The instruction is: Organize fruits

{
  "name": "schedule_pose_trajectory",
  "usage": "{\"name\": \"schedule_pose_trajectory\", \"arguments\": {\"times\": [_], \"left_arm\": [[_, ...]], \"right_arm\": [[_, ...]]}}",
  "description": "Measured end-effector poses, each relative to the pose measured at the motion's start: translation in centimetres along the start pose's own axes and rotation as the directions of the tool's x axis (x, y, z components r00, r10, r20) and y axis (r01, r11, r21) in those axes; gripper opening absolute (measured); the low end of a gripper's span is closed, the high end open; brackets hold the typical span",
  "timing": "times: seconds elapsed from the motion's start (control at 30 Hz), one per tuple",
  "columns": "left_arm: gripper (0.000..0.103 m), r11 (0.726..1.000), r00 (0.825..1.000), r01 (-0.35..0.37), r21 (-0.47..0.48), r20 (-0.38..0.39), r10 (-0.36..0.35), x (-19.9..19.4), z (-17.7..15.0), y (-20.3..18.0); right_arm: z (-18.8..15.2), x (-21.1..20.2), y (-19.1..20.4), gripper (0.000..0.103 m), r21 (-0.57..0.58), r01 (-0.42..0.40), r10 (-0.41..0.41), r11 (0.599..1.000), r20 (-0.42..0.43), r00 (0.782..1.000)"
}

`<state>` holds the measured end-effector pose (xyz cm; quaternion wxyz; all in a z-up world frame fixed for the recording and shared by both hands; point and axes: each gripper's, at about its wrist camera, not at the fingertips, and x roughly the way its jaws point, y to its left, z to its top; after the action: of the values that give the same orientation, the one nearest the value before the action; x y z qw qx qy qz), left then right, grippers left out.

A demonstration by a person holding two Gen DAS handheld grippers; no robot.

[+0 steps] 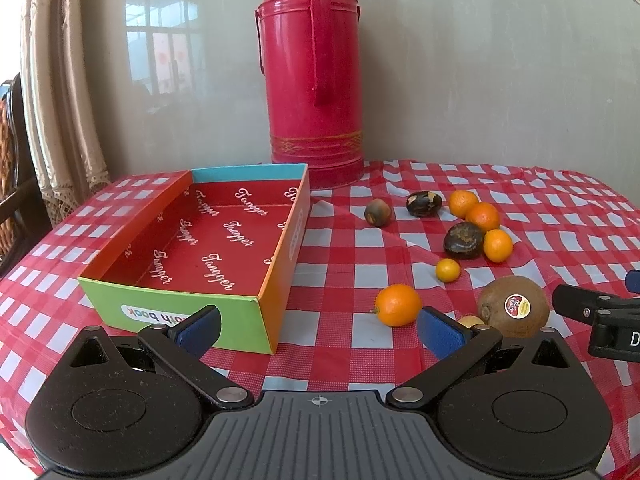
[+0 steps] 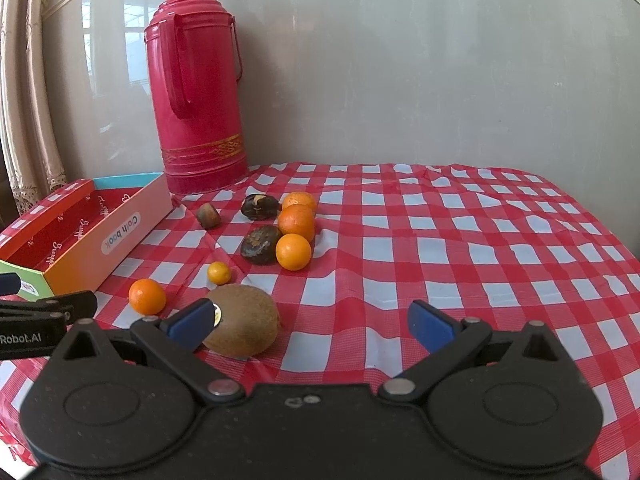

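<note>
1. Left wrist view. The left gripper [image 1: 318, 330] hangs low over the surface [image 1: 340, 280] with its jaws spread wide and nothing between them. It sits between the empty cardboard box [image 1: 276, 268] on its left and the scattered fruit on its right, a position that suits either a pick or a drop.
2. The nearest orange [image 1: 398, 305] lies just beyond the right-hand blue pad; the kiwi [image 1: 514, 306], sticker facing this camera, lies further right. A small yellow fruit [image 1: 471, 321] shows partly behind the pad; only this view shows it.
3. The box interior is visible here and holds no fruit, so the sorting appears not yet begun.
4. Right wrist view. The right gripper [image 2: 312, 326] is also wide open and holds nothing. The kiwi [image 2: 244, 320] lies just behind its left-hand pad, off centre, so a shift left seems needed before closing.
5. This view shows the cluster plainly: three oranges [image 2: 295, 222], two dark fruits [image 2: 261, 245], a brown piece [image 2: 208, 215] and a kumquat [image 2: 219, 273].
6. The red thermos [image 2: 198, 92] stands behind, apart from the fruit.
</note>
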<state>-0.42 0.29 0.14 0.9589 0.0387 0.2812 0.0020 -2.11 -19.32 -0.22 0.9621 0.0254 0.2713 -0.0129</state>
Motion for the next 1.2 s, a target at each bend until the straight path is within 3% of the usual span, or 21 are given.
{"name": "schedule_pose_trajectory", "arguments": {"times": [1.2], "left_arm": [[0.103, 0.998, 1.0, -0.008, 0.07, 0.014, 0.008, -0.1, -0.2, -1.3]], "right_arm": [[0.2, -0.7, -1.5, 0.097, 0.039, 0.025, -0.026, 0.999, 0.016, 1.0]]}}
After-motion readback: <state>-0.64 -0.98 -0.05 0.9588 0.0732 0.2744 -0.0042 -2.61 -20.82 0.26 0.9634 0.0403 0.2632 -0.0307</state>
